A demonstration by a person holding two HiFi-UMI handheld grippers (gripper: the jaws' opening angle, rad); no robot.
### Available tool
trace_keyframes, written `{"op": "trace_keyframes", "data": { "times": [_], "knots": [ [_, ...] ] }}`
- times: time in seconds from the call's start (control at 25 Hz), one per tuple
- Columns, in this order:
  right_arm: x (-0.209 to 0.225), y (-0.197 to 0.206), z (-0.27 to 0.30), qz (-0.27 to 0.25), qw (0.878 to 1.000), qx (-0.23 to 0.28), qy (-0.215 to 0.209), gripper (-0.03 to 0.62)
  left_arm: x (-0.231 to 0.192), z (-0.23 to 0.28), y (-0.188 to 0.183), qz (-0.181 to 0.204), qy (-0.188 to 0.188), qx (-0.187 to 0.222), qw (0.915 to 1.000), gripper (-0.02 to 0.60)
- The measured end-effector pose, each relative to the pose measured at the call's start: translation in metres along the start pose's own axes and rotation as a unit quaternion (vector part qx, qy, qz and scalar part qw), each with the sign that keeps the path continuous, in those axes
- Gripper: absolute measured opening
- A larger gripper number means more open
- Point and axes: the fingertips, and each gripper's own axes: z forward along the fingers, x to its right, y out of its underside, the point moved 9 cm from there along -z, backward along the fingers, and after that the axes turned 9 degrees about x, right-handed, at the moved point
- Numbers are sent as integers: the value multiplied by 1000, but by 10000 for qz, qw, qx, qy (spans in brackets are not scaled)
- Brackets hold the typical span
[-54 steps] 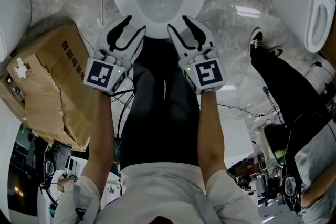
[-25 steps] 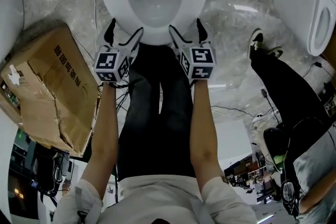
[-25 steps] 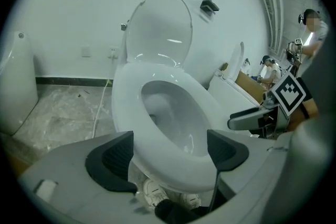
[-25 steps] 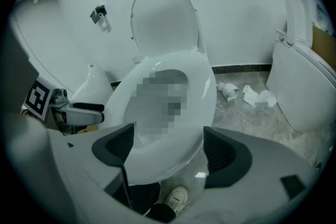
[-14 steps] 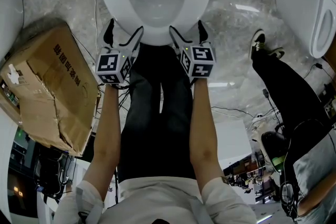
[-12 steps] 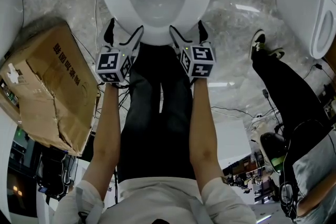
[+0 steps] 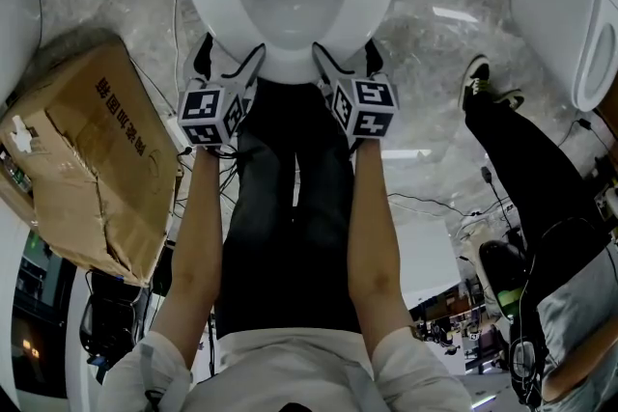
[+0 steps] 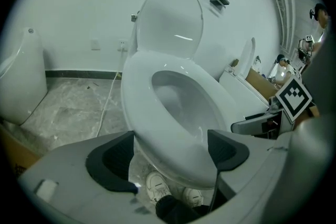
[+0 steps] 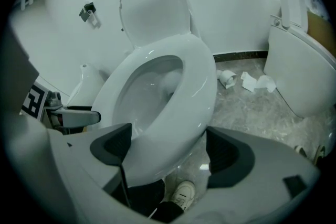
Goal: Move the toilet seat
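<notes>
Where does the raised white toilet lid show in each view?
Head view: not in it; the picture's top edge cuts off at the bowl.
Left gripper view: raised white oval toilet lid, upper centre.
Right gripper view: the lid, upper, slightly left of centre.
Shared landmark: white oval toilet seat, seen in all three views.

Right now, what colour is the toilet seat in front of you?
The toilet seat is plain glossy white, with no pattern. It shows best in the right gripper view.
</notes>
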Motion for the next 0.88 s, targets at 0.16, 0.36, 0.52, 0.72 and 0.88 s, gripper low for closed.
{"op": "trace_keyframes", "data": {
  "times": [0.16,0.36,0.52,0.72,0.88],
  "knots": [
    [2,-3,-1,382,9991,168,-42,448,0,0,-1,-83,15,21,10000,422],
    [1,-6,-3,577,9980,186,-198,448,-3,-4,-3,-91,77,-17,9999,420],
    [0,-9,-10,785,9962,295,-242,448,-1,-9,-7,-145,77,33,9999,417],
    [-3,-16,-22,918,9941,449,-362,446,2,-19,-15,-179,120,95,9997,417],
    [-6,-24,-35,1159,9901,655,-453,446,6,-29,-25,-232,148,195,9994,417]
  ]
}}
